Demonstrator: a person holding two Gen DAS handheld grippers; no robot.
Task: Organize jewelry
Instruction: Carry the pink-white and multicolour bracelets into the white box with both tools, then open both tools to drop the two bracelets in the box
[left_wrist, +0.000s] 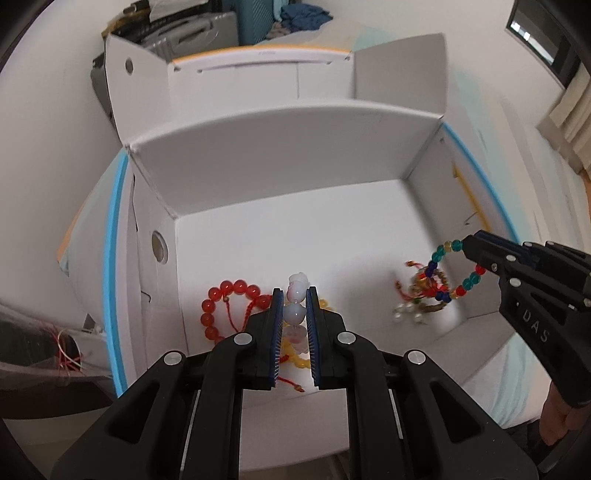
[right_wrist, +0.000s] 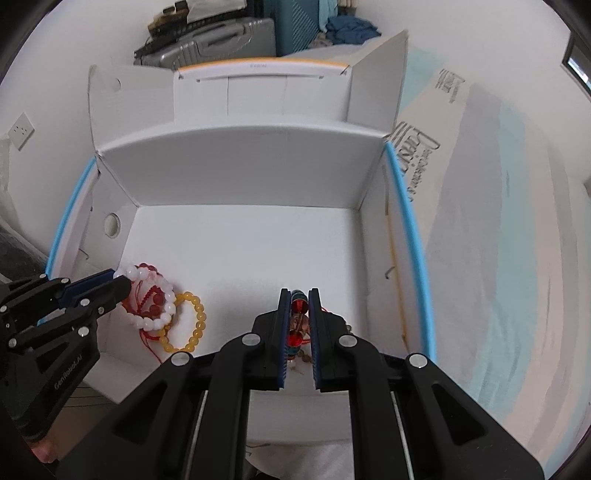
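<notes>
Two grippers, each closed on a beaded bracelet, over an open white cardboard box (right_wrist: 240, 177).

The box, blue-edged with its flaps raised, fills both views; the left gripper (left_wrist: 294, 299) has its jaws nearly together, pinching the white bead bracelet (right_wrist: 155, 295) at the box's left side; the right gripper (right_wrist: 298, 302) is likewise narrowed onto the multicoloured bead bracelet (left_wrist: 441, 271), lifted near the right wall; under the white strand lie a red bead bracelet (left_wrist: 225, 301) and a yellow bead bracelet (right_wrist: 190, 321), overlapping on the floor; below the multicoloured one rests a small tangle of red cord and pale beads (left_wrist: 413, 306), its detail blurred.
</notes>
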